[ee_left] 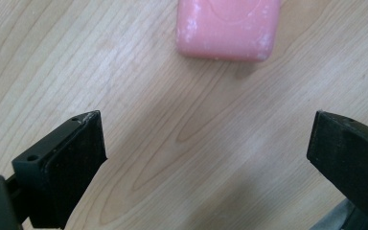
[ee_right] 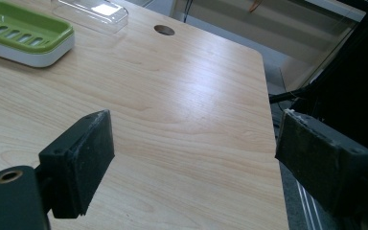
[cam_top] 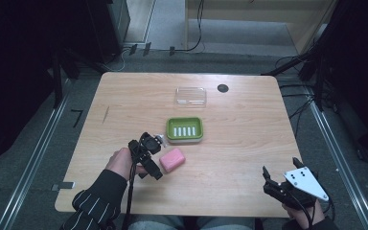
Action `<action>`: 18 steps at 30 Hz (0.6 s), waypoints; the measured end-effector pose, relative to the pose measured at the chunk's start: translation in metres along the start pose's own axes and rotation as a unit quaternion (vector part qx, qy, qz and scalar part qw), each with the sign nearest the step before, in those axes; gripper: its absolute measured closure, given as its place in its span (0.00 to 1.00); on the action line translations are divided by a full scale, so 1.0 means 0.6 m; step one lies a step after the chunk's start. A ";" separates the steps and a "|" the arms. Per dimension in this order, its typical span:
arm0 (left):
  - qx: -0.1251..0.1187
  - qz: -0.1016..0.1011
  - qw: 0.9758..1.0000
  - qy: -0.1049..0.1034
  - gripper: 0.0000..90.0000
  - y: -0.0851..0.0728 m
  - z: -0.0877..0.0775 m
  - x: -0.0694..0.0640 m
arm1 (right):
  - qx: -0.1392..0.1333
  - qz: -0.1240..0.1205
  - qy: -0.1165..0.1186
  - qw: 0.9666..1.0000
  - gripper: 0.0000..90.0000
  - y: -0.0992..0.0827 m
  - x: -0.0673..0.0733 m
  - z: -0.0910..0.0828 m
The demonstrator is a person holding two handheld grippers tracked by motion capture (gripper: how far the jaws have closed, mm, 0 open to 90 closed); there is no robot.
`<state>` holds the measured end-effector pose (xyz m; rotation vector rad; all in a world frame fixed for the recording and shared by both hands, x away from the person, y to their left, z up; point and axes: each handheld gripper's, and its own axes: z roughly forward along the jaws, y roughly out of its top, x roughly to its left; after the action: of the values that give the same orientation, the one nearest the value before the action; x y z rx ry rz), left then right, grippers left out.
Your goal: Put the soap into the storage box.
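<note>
**Pink soap bar waits just ahead of the open left gripper**

From the high view, the left gripper (cam_top: 152,154) sits low over the table (cam_top: 239,143), and the pink soap bar (cam_top: 172,159) lies just beside its tips, apart from them. The green soap dish (cam_top: 184,129) stands a little beyond, the clear lid (cam_top: 190,96) farther off. The right gripper (cam_top: 279,182) idles well away, near the table's front edge.

In the left gripper view, its jaws stand wide apart with bare wood between; the soap bar (ee_left: 226,28) lies ahead, untouched.

In the right gripper view, its jaws gape over empty wood.

The bar looks firm, light, waxy-slick with rounded corners; I'd pinch its long flat sides, squarely and gently.
</note>
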<state>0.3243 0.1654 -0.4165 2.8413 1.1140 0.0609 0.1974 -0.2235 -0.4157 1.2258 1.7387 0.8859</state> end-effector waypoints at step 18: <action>-0.007 0.003 1.000 -0.005 0.00 0.045 0.014 0.002 | 0.000 -0.001 0.000 1.000 0.15 0.000 0.001 0.000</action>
<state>0.3439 0.1461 -0.4223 2.8289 1.1002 0.0561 0.1975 -0.2232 -0.4158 1.2249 1.7398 0.8841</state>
